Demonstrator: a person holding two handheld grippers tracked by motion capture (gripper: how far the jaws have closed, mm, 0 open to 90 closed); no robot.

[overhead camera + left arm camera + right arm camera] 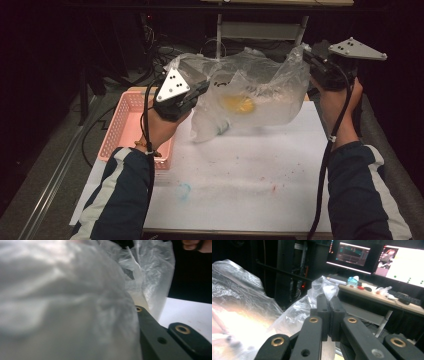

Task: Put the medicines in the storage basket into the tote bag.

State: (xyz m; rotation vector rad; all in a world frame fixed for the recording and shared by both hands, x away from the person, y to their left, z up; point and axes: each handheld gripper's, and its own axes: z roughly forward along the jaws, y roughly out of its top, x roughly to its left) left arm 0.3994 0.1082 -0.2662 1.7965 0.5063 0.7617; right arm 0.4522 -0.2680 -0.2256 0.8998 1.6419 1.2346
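Observation:
A clear plastic bag [265,95] hangs stretched between both grippers above the white mat [240,185]. Something yellow [239,104] shows through the film near its middle. My left gripper [199,89], under a grey plate, is shut on the bag's left edge. In the left gripper view the bag [62,302] is crumpled over the jaws, with one black finger [152,332] showing at the lower right. My right gripper [307,55] pinches the bag's upper right corner. In the right gripper view the gripper [328,300] is shut with bag film [322,286] bunched at its tips.
A pink lattice basket [129,116] sits at the mat's left edge beneath the left hand. The mat carries faint blue [184,191] and red [273,188] stains. Beyond the table stand a desk [372,295] and lit monitors [353,253]. Cables lie on the dark floor behind.

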